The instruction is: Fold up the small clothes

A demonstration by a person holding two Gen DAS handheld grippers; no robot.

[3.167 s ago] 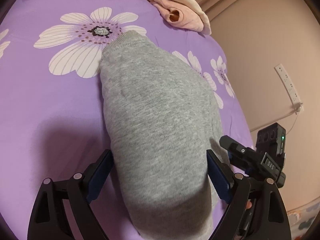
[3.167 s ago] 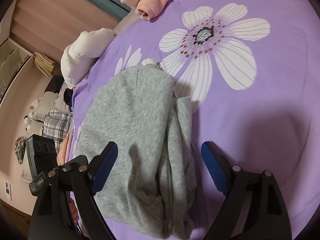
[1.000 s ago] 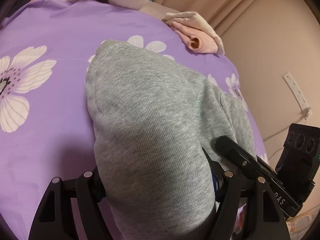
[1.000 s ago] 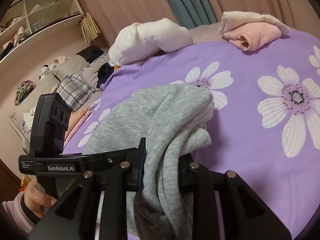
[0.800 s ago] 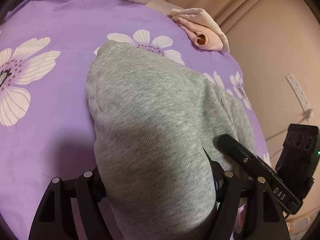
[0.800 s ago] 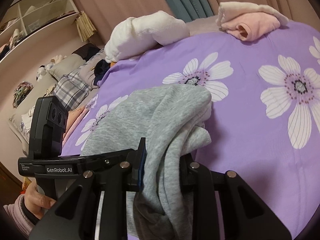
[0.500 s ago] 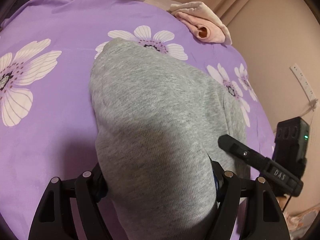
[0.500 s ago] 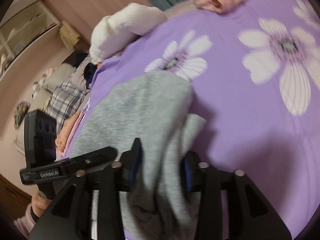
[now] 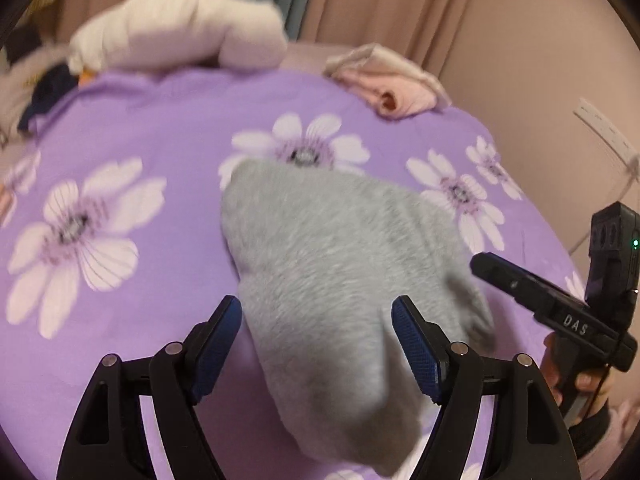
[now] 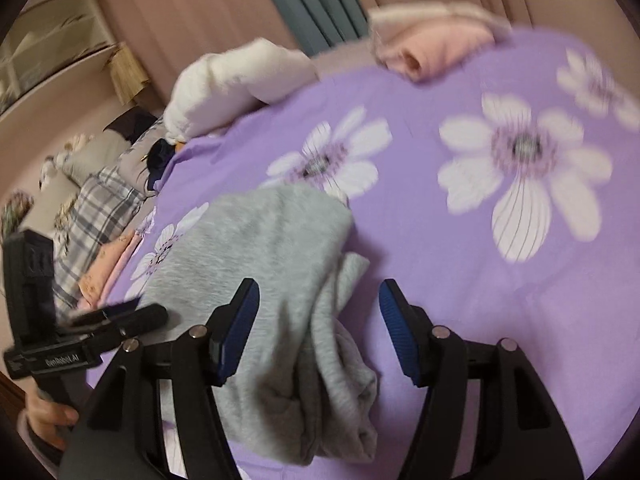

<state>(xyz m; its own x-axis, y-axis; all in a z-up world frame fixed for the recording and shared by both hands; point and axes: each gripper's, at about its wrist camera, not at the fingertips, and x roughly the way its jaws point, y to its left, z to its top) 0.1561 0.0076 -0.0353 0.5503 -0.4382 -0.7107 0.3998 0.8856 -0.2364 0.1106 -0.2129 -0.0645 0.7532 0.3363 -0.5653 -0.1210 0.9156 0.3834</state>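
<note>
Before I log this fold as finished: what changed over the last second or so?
Both grippers let go. The left gripper and right gripper, clamped on the grey garment a second ago, now stand open around it, and it lies folded on the purple floral bedspread. The folded pink clothes and the white plush pile stayed put.
</note>
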